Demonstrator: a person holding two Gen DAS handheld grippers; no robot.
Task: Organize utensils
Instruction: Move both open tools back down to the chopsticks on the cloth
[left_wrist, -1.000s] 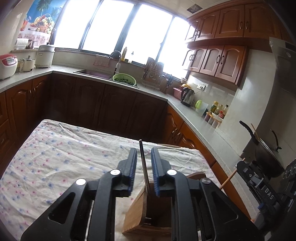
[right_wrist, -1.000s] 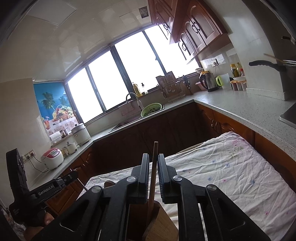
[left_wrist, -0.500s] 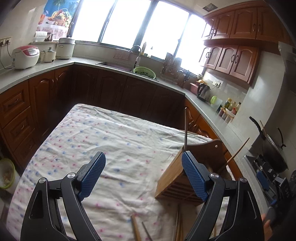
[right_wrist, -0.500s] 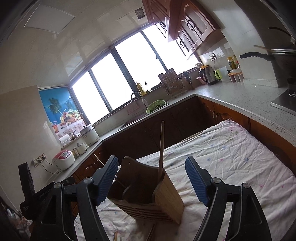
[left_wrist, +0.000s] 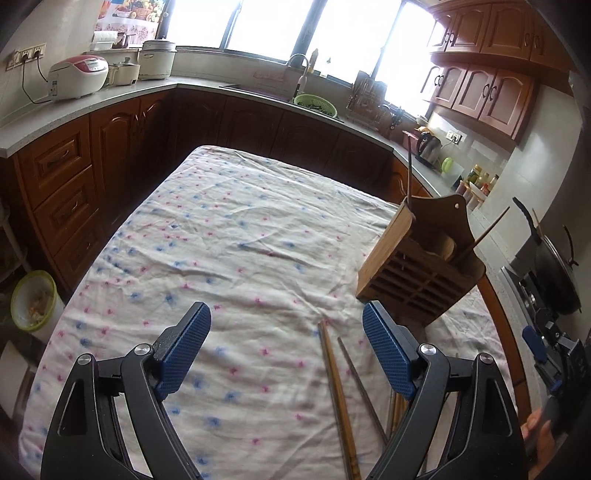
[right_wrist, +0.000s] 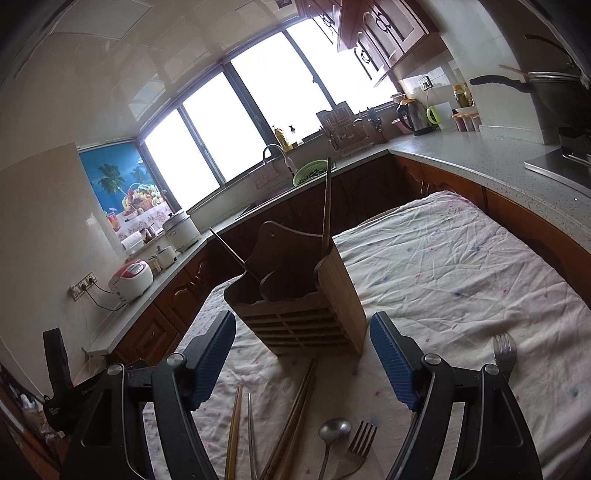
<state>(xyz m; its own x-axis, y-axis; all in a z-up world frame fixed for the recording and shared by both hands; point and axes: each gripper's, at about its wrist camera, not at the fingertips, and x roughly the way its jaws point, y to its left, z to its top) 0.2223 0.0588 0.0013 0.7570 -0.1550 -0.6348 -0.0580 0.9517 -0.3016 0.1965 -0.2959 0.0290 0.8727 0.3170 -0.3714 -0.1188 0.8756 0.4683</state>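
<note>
A wooden utensil holder (left_wrist: 421, 266) (right_wrist: 295, 295) stands on the flowered cloth, with one chopstick (right_wrist: 325, 206) upright in it and another (right_wrist: 231, 253) leaning out. My left gripper (left_wrist: 288, 350) is open and empty, short of the holder and to its left, above loose chopsticks (left_wrist: 338, 398). My right gripper (right_wrist: 303, 358) is open and empty too, facing the holder. Between and below its fingers lie several chopsticks (right_wrist: 295, 417), a spoon (right_wrist: 334, 430) and a fork (right_wrist: 364, 439). A second fork (right_wrist: 504, 350) lies further right.
The cloth-covered table (left_wrist: 240, 229) sits inside an L-shaped kitchen counter (right_wrist: 461, 147) with dark cabinets. A wok (left_wrist: 554, 266) stands on the stove to the right. A bin (left_wrist: 33, 306) stands on the floor at the left. A hand (left_wrist: 535, 435) holds the other gripper.
Both grippers were shut on chopsticks standing in the holder. They opened, let them go and drew back and down. The holder is now farther off and loose utensils have come into view.
</note>
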